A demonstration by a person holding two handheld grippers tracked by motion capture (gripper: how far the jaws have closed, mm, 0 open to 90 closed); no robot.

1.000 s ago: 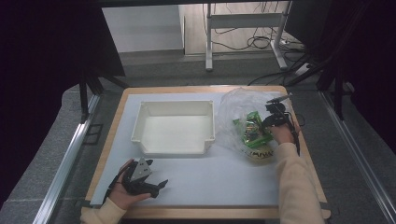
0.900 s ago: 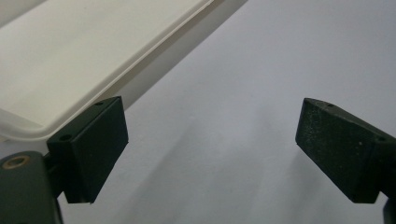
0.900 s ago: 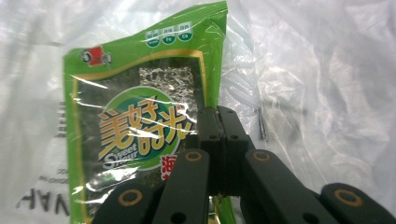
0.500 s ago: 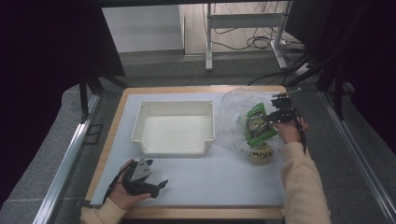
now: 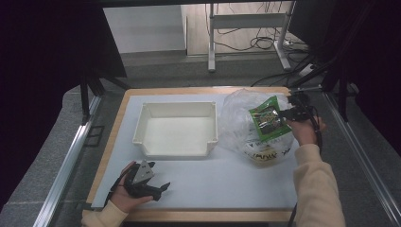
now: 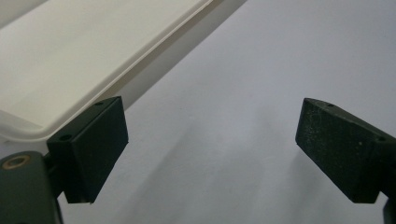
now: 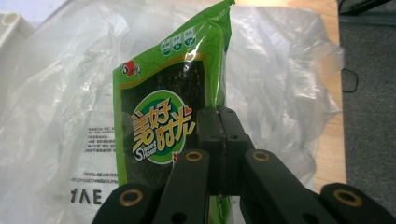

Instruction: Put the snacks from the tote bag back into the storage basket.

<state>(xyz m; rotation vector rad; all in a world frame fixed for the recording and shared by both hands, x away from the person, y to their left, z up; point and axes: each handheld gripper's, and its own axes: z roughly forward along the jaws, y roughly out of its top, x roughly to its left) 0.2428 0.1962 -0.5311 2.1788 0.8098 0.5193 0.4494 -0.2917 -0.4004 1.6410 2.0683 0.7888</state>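
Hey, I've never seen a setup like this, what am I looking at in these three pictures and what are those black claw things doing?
A person sits at a table and holds a hand-operated two-jaw tool in each hand; there is no robot arm. The high view looks down on the white table mat from above. The other two pictures come from small cameras riding on each tool, looking along its black jaws. On the mat stand an empty white plastic tray and a crumpled clear plastic bag. The right gripper has its jaws shut on the edge of a green snack packet, holding it above the bag. The left gripper rests near the front edge with its jaws open and nothing between them.
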